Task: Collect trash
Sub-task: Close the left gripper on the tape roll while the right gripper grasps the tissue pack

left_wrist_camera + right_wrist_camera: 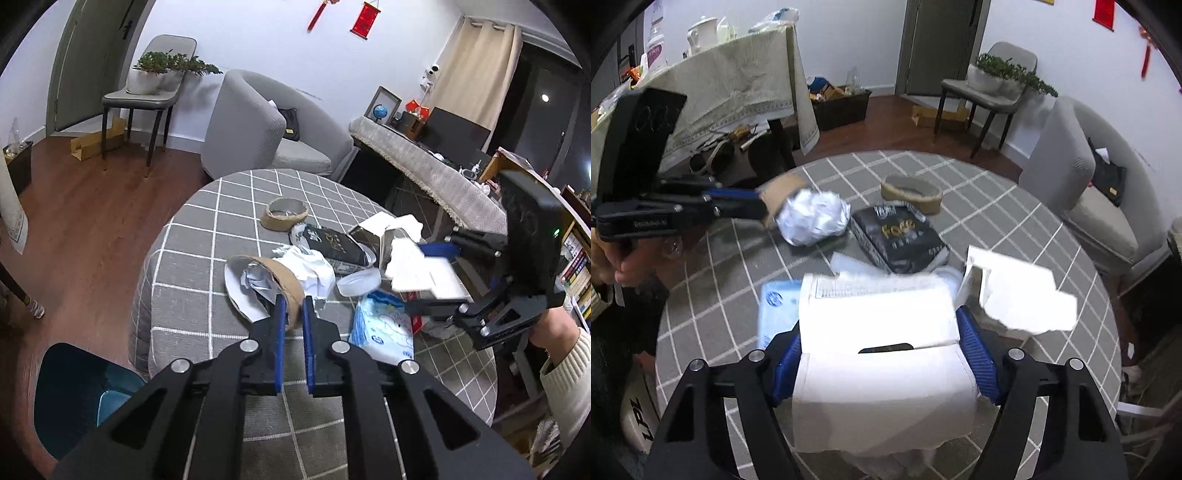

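Note:
A brown paper cup (291, 286) stuffed with crumpled white paper (255, 278) lies tilted on the round table with the grey checked cloth (192, 258). My left gripper (293, 306) is shut on the cup's wall. The right wrist view shows that gripper (759, 205) holding the cup (783, 192) with its paper ball (812, 218). My right gripper (881, 350) has its blue pads (975, 347) pressed on both sides of a white carton (879, 314). From the left wrist view the carton (424, 273) sits between the right gripper's (430, 278) fingers.
Also on the table are a brown cardboard ring (284, 214), a black packet (334, 243), a blue-white tissue pack (382, 325), a clear lid (358, 282) and a torn white box (1027, 299). A teal bin (74, 387) stands on the floor at lower left. A grey armchair (258, 125) is behind the table.

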